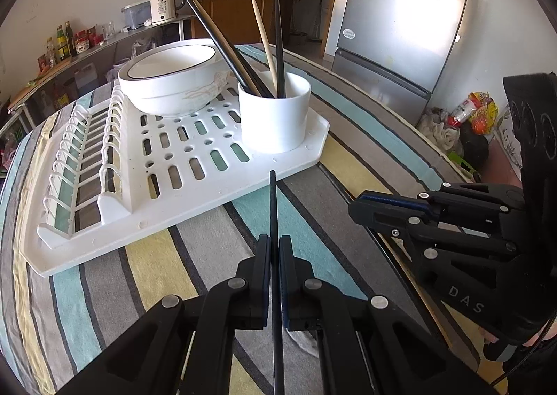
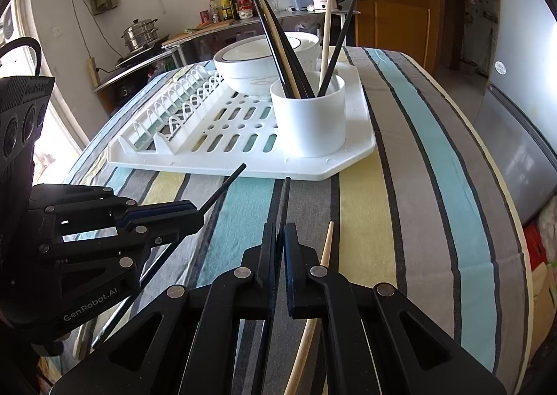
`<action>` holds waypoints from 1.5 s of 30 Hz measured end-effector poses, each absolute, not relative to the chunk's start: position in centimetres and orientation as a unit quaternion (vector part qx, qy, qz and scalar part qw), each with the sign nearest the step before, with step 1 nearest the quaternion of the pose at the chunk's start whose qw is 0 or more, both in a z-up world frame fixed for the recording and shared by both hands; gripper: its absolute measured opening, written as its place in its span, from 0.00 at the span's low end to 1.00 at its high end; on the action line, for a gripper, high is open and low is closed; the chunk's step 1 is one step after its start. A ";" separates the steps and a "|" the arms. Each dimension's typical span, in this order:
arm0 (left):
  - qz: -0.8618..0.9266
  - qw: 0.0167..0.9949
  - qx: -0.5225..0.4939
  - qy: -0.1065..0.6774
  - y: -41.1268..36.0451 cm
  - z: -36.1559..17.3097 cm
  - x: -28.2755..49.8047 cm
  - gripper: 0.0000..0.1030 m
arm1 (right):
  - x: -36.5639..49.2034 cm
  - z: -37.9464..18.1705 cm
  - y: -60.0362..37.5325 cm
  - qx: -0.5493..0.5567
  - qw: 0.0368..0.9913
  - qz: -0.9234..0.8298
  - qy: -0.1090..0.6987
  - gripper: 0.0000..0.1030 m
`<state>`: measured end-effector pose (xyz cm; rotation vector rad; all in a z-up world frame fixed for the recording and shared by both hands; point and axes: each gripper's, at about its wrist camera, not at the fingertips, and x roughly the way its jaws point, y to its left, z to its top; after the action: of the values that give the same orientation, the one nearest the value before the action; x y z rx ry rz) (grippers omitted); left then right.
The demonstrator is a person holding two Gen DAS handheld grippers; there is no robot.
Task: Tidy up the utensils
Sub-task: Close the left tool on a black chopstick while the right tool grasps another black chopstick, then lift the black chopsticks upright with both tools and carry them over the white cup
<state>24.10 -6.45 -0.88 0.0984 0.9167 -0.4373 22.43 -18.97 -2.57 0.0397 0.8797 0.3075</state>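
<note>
Nearest, the left gripper (image 1: pixel 275 248) has its fingers (image 1: pixel 261 266) clenched on a black chopstick (image 1: pixel 273 207) that points ahead toward the rack (image 1: pixel 195 165), tip just short of its near edge. The right gripper (image 2: pixel 279 238) likewise pinches a second black chopstick (image 2: pixel 285 196), its fingers (image 2: pixel 294 248) pressed together around it. Just beside those fingers a pale wooden chopstick (image 2: pixel 325 248) lies on the striped cloth (image 2: pixel 435 186) covering the surface. Seen from the right wrist, the left gripper sits at the left with its chopstick angled up toward the rack. Farther on, the white rack rests on the cloth. In its near right corner stands a white cup (image 1: pixel 275 113) holding several black and wooden chopsticks (image 1: pixel 275 36) leaning at angles. Behind the cup sits a white bowl (image 1: pixel 170 81). Beyond are a fridge (image 1: pixel 400 22) and a kettle (image 1: pixel 163 5).
</note>
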 end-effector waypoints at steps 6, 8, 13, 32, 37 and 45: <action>-0.211 0.891 0.029 0.402 -5.1 2.6 22.7 0.04 | 21.1 0.2 -19.5 0.034 0.909 0.154 0.386 0.04; -0.210 0.898 0.024 0.387 -4.5 4.0 22.2 0.04 | 20.6 1.5 -19.6 0.037 0.915 0.156 0.370 0.04; -0.213 0.913 0.010 0.347 -3.4 7.5 20.7 0.04 | 19.1 4.4 -19.9 0.043 0.929 0.159 0.330 0.04; -0.217 0.932 -0.011 0.291 -1.8 11.4 16.1 0.03 | 14.9 8.9 -20.2 0.043 0.951 0.167 0.255 0.03; -0.217 0.932 -0.012 0.289 -1.8 11.8 16.5 0.03 | 14.7 9.4 -20.3 0.040 0.954 0.168 0.247 0.00; -0.214 0.931 -0.013 0.295 -2.0 11.5 17.0 0.03 | 15.5 8.5 -20.8 0.040 0.951 0.162 0.259 0.00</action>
<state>17.00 -1.99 11.45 -0.0260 0.6035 -0.4380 15.47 -20.76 8.52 0.0818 0.5264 0.3300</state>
